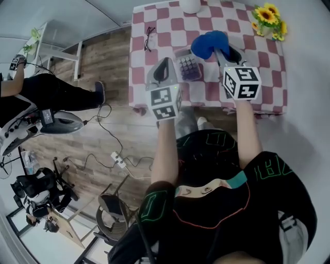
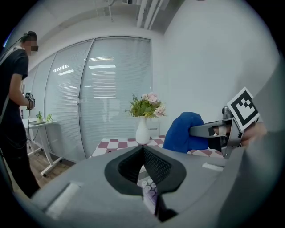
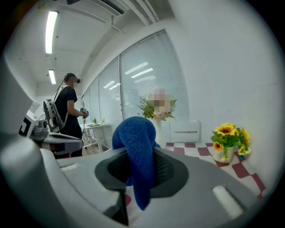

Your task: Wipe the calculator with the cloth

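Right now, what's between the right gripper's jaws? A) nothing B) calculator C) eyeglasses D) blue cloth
D: in the right gripper view the jaws of the right gripper are clamped on a blue cloth, which bunches above them and hangs down below.

Most of the calculator [image 2: 149, 192] is hidden in the left gripper view: only a sliver of pale keys shows between the closed jaws of the left gripper [image 2: 143, 148]. In the right gripper view the cloth [image 3: 136, 147] covers the spot where the jaws of the right gripper [image 3: 140, 165] meet, and a blur sits over the flowers [image 3: 147, 109]. In the head view the top edge cuts off the white vase [image 1: 190, 4].
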### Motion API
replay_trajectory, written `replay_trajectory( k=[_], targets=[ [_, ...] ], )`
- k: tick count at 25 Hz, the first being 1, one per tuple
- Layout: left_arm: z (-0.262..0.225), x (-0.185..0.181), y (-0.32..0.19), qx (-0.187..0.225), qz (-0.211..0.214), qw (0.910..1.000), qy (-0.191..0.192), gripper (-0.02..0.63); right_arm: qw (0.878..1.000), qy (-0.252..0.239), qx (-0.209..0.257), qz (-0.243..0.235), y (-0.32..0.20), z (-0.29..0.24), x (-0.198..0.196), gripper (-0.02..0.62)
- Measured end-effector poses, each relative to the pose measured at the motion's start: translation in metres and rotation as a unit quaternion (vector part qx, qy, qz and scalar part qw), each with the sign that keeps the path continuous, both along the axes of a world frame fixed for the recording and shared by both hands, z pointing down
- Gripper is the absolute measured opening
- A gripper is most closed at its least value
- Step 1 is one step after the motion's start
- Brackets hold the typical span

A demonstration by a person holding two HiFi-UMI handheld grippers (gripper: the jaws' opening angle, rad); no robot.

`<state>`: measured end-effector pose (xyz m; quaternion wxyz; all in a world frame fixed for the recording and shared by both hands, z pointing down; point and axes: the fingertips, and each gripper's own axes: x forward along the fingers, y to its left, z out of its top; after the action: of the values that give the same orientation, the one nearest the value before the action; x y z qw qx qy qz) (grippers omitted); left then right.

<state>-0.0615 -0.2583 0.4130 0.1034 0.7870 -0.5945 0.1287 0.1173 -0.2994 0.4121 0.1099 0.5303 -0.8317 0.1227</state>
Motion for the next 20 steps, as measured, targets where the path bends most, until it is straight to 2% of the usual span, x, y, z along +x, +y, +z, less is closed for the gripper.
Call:
replay_trajectory(
  k=[4, 14, 20],
  targets=[
    [0.014, -0.001, -0.02, -0.008, 0.003, 0.9999, 0.01, 0.011, 0.999, 0.032, -0.002, -0.018, -0.016, 0.008, -0.011, 0.098],
    [0.065, -0.026, -0.037, -0.071, -0.017, 0.997, 0.025, 0.011, 0.993, 0.099, -0.029, -0.054, -0.047, 0.052, -0.054, 0.098],
    [0.079, -0.032, -0.053, -0.083, -0.022, 0.9958, 0.032, 0.011, 0.986, 0.144, -0.016, -0.084, -0.067, 0.059, -0.076, 0.098]
  ],
)
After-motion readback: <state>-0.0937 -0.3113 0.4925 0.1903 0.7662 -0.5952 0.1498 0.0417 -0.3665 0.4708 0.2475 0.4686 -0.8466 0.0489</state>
